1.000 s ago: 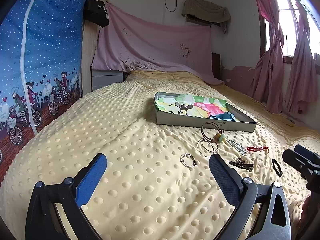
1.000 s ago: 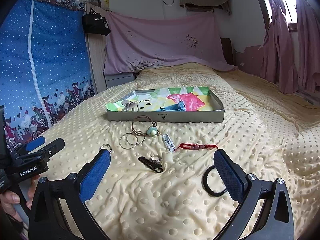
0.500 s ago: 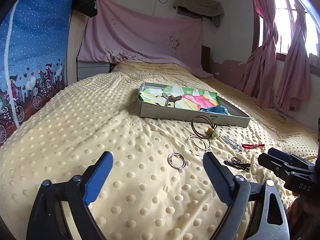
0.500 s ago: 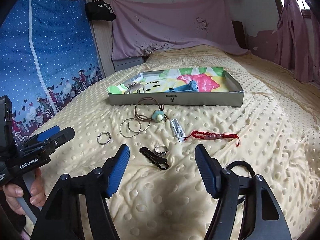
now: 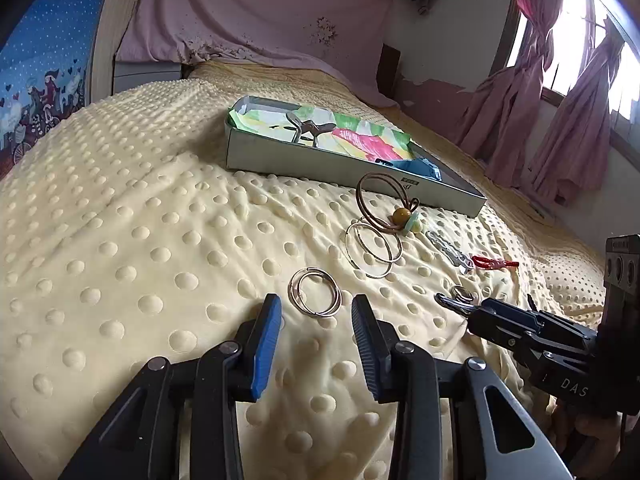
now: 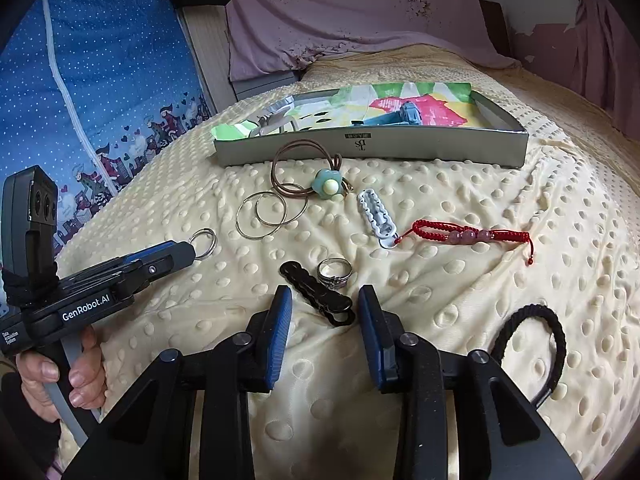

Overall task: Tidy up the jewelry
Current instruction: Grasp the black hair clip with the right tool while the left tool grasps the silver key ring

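Jewelry: loose pieces lie spread on the yellow dotted blanket (image 6: 460, 280) of the bed, on the near side of the grey tray (image 6: 372, 148).
Tray: sits farther up the bed, lined with multicoloured paper; a blue item (image 6: 408, 114) lies inside toward its right, a metal clip (image 5: 308, 130) toward its left.
Small double ring (image 5: 316, 291): flat on the blanket, just beyond the tips of the left tool (image 5: 316, 320), apart from them.
Left tool: jaws stand apart with a moderate gap and grip nothing; in the right wrist view its tip lies just beside the small double ring.
Large hoops (image 6: 262, 214): two thin rings overlapping, on the far side of the small double ring.
Brown cord loop (image 6: 298, 168): lies against the tray's front wall, with a green flower bead (image 6: 328, 185) attached.
White clip (image 6: 378, 216): right of the hoops, its near end touching the red braided bracelet (image 6: 472, 235).
Black clip (image 6: 318, 296): directly ahead of the right tool (image 6: 324, 316), lying between the tips.
Silver ring (image 6: 335, 273): touching the black clip on its far side.
Right tool: jaws parted, nothing gripped.
Black hair tie (image 6: 532, 344): near right, well apart from the rest.
Hand (image 6: 60, 380): holds the left tool's grip at lower left.
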`<move>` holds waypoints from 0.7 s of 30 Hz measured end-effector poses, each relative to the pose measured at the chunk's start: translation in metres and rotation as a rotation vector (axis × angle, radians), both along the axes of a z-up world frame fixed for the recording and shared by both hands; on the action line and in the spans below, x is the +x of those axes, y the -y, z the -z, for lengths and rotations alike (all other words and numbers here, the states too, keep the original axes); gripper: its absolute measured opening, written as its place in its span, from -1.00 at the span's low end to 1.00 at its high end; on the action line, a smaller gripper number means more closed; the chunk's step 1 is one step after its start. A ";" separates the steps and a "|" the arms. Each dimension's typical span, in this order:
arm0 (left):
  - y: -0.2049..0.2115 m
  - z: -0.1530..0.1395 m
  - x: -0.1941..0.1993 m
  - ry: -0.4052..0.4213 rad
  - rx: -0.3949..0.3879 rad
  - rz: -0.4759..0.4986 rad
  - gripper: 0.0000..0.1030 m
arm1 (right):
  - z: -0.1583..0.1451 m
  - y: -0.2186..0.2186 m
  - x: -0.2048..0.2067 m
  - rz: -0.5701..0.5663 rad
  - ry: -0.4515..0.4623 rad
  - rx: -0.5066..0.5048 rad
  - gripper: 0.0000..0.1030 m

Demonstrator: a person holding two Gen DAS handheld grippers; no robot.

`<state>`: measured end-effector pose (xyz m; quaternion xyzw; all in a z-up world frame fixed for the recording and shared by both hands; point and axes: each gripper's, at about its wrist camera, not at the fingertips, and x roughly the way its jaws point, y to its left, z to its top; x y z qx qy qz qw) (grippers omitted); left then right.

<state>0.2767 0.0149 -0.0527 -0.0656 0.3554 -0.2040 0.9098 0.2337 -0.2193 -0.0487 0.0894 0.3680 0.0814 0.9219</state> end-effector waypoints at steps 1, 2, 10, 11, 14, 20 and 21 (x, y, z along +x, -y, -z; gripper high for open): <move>0.000 0.001 0.000 -0.005 -0.002 0.002 -0.43 | 0.001 -0.001 0.001 -0.002 -0.003 -0.001 -0.49; 0.001 0.001 0.001 -0.008 0.001 0.004 -0.45 | 0.001 -0.001 0.001 -0.003 -0.003 0.000 -0.53; 0.009 0.007 0.004 -0.035 0.017 0.036 -0.74 | 0.001 -0.006 -0.003 -0.027 -0.001 -0.008 -0.62; 0.009 0.007 0.005 -0.037 0.015 0.036 -0.75 | 0.001 -0.007 -0.003 -0.029 -0.002 -0.011 -0.62; 0.008 0.007 0.007 -0.045 0.014 0.020 -0.75 | 0.001 -0.007 -0.002 -0.028 -0.006 -0.010 -0.62; 0.007 0.006 0.008 -0.042 0.028 -0.013 -0.74 | 0.002 -0.007 -0.002 -0.026 -0.011 -0.009 -0.61; 0.007 0.007 0.009 -0.045 0.030 -0.014 -0.74 | 0.002 -0.007 -0.001 -0.027 -0.015 -0.010 -0.61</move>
